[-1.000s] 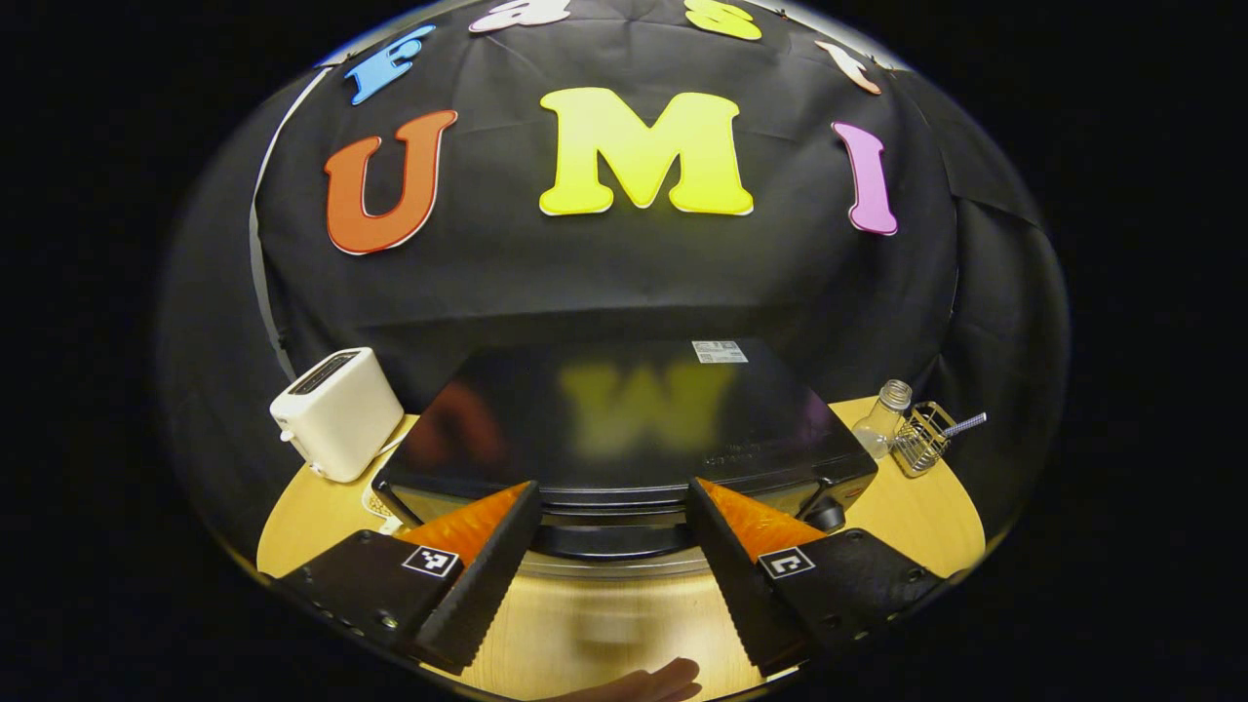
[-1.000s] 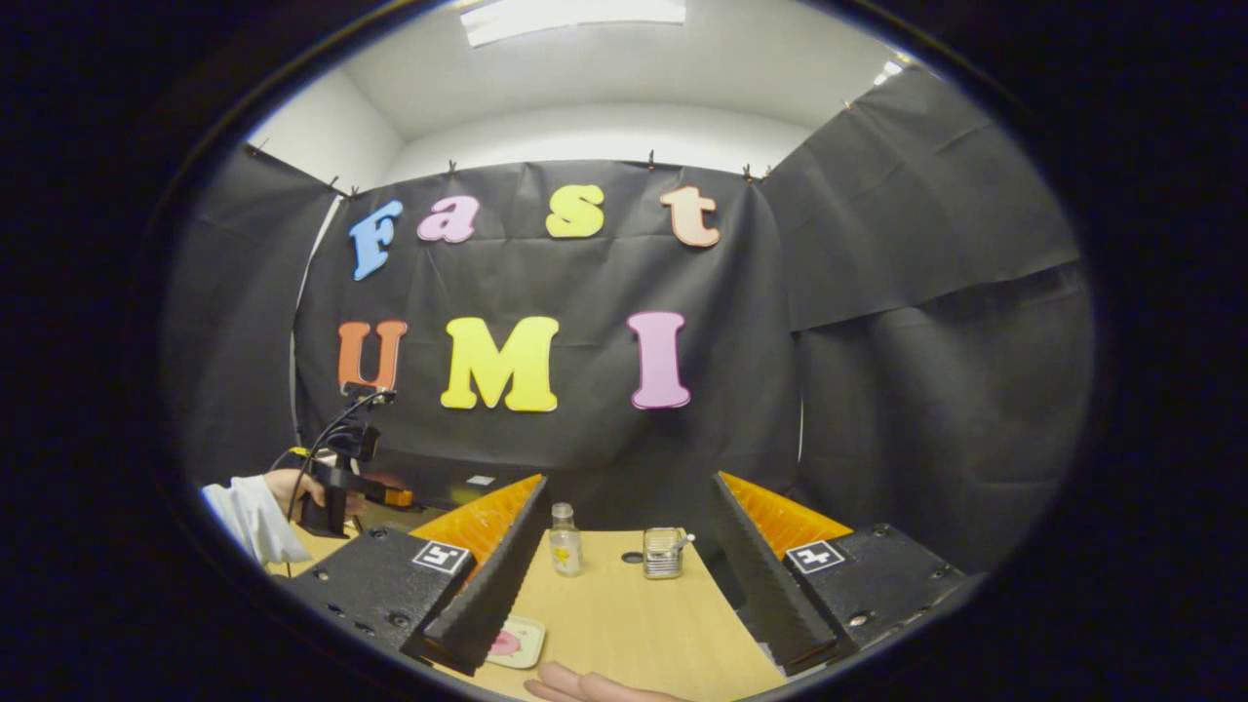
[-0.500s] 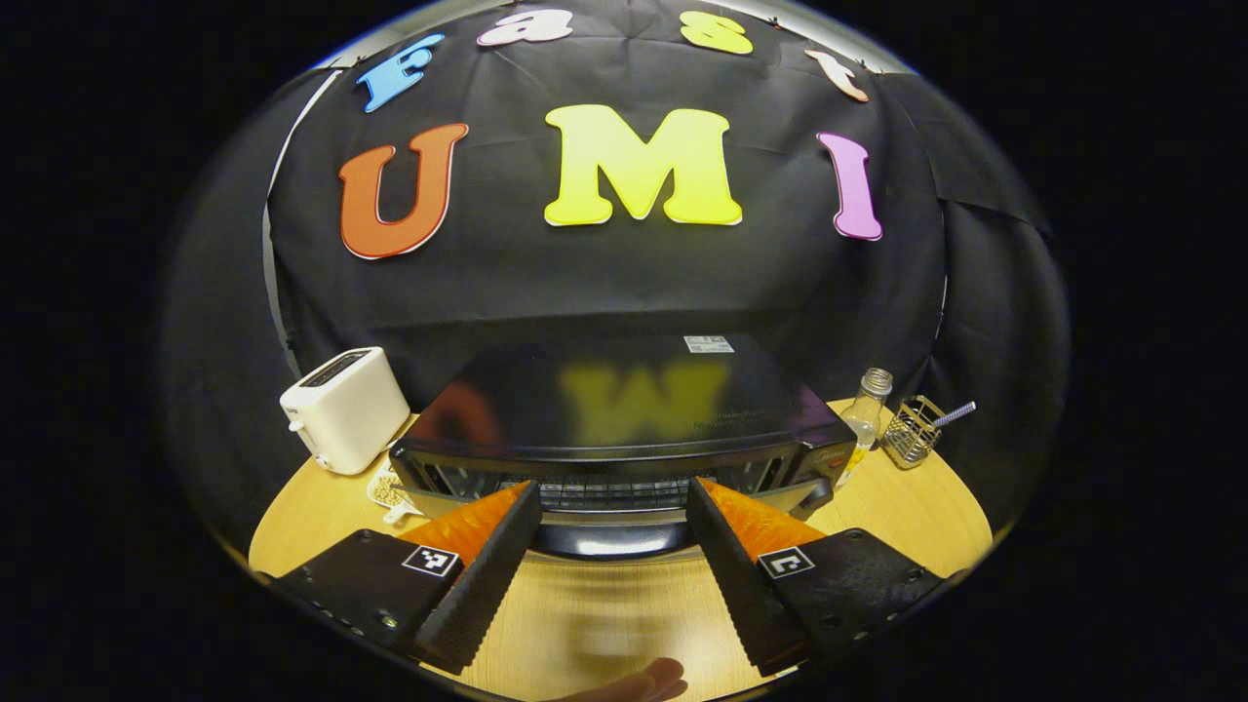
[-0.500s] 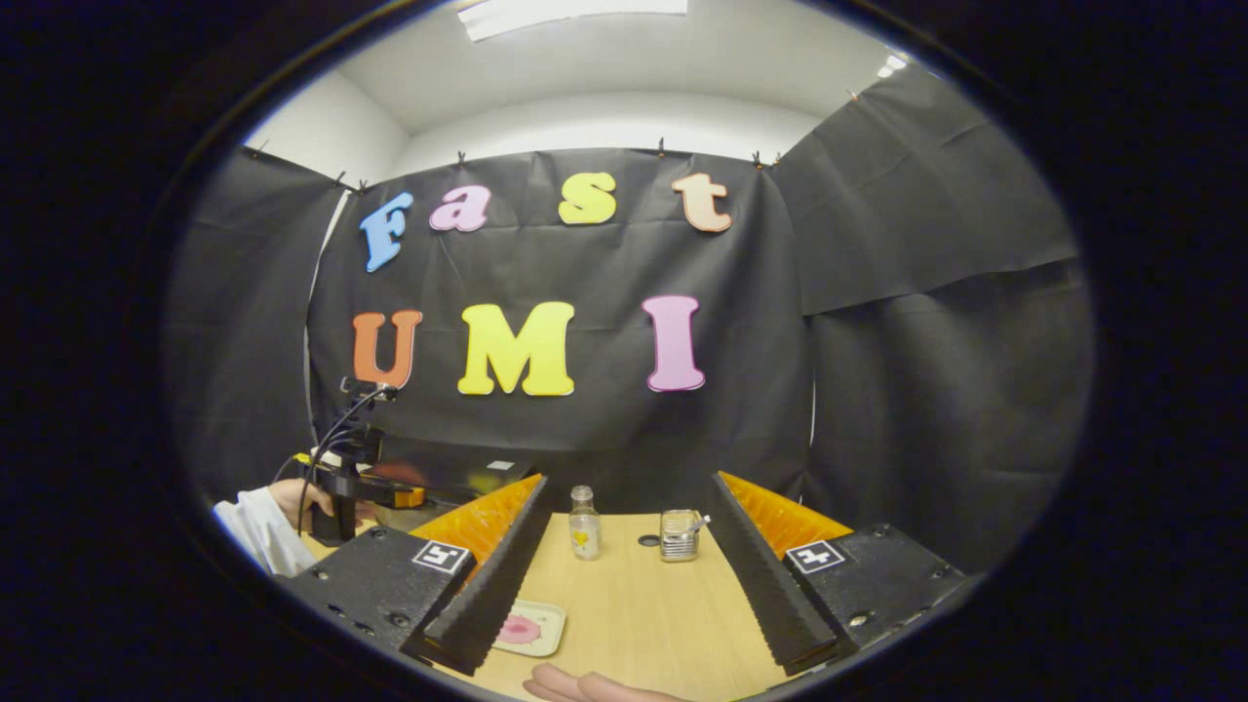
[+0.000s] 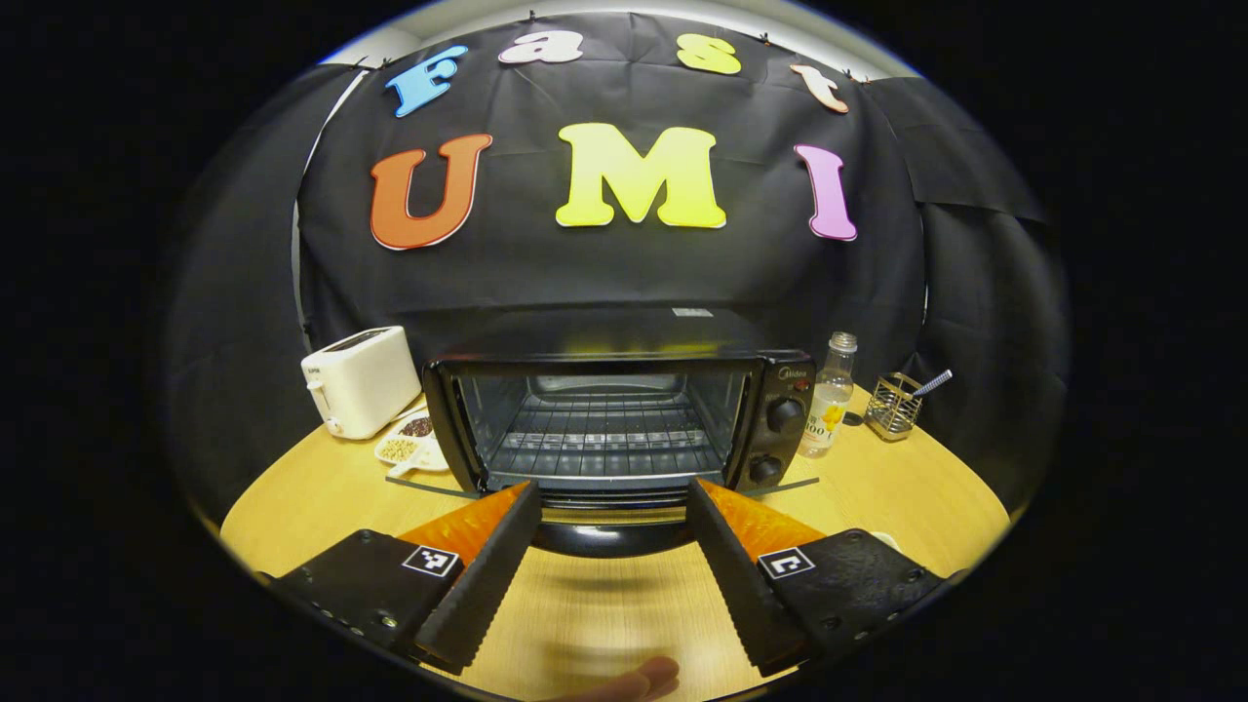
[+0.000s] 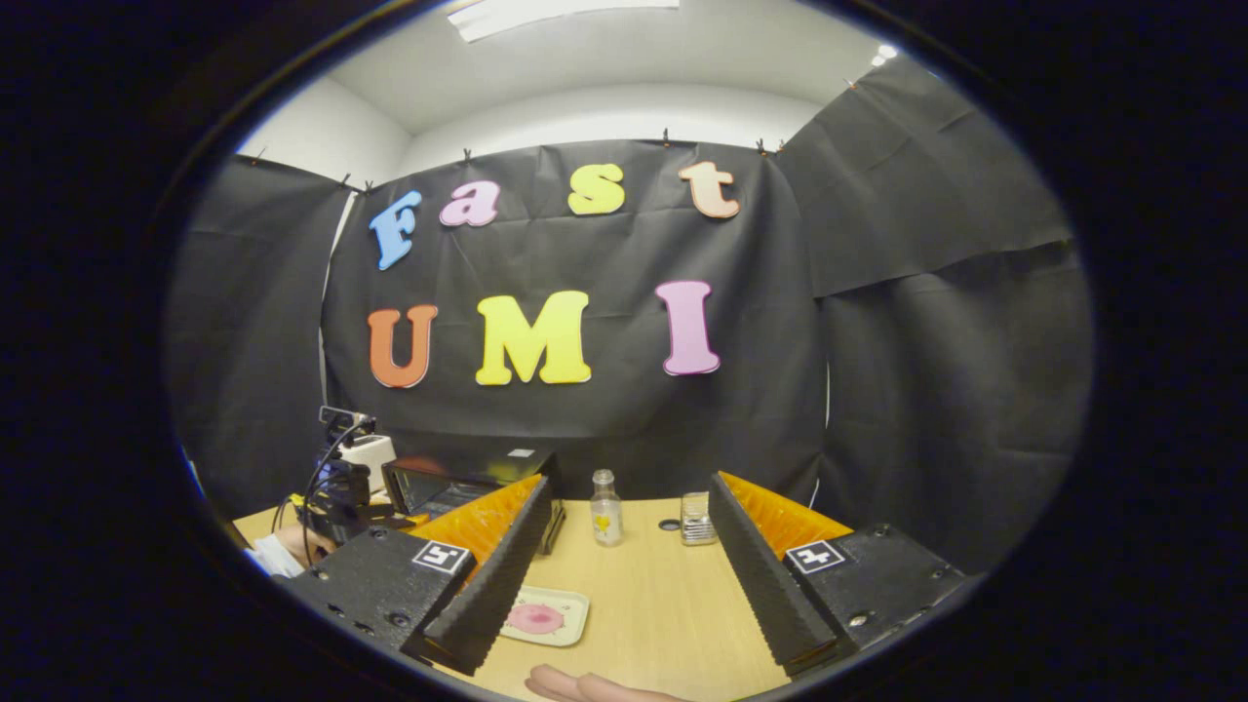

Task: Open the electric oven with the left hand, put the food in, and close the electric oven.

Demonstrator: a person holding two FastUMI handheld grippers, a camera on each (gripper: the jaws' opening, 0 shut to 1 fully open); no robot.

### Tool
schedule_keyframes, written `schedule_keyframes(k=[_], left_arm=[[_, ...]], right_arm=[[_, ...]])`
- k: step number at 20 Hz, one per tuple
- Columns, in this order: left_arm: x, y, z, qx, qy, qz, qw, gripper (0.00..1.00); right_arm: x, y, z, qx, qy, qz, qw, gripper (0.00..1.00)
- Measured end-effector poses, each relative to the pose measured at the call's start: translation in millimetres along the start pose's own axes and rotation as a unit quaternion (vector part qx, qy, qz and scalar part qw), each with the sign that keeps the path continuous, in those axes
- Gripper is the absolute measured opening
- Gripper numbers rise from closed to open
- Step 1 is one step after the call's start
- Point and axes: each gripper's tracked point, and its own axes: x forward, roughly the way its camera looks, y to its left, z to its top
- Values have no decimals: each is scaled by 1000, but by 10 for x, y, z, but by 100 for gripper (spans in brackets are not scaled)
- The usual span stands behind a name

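Electric oven (image 5: pixel 624 409), door lowered. A second ago the left gripper view looked down on the oven's glossy black top, with only the upper edge of the front in sight; now it faces the open cavity, its wire rack (image 5: pixel 600 439) and pale inner walls exposed, and the door (image 5: pixel 604 531) lies flat toward the camera between the fingers. The opening step is judged complete; loading comes next.

The left gripper (image 5: pixel 609 575) stands spread, its ridged fingers either side of the dark, rounded door edge and gripping nothing. The right gripper (image 6: pixel 624 580) is likewise spread and empty, hovering over the table (image 6: pixel 663 604).

The food (image 6: pixel 535 618), a flat pink piece on a pale rounded-square tray (image 6: pixel 570 606), lies on the light wood-grain table beside the right gripper's left finger, well apart from the oven.

Surroundings: two round control knobs (image 5: pixel 783 414) on the oven's right panel; a boxy cream toaster (image 5: pixel 361 380) at its left; a small divided dish (image 5: pixel 405 447) of grains; a clear bottle (image 5: pixel 829 395); a wire holder (image 5: pixel 895 408).
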Motion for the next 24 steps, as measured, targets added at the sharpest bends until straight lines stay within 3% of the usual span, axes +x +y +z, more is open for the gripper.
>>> schedule_keyframes(k=[7,11,14,21,22,23,24], left_arm=[[-120,-5,-379,-5,-3,0,1000,96],[-145,10,-878,-6,37,0,999,96],[-113,53,-1279,-38,84,2,996,95],[-219,192,-1173,-52,62,21,996,97],[-291,223,-1140,-51,58,25,997,89],[-373,236,-1084,-49,50,27,997,97],[-465,228,-1005,-47,39,26,998,96]], right_arm=[[103,35,-173,5,22,-5,1000,100],[204,41,-330,-8,40,-12,999,100],[311,62,-488,-27,59,-17,998,100],[583,245,-1045,-57,139,-1,989,100],[653,250,-1187,-64,158,1,985,100],[712,242,-1335,-71,182,-1,981,100],[768,241,-1492,-77,205,-1,976,100]])
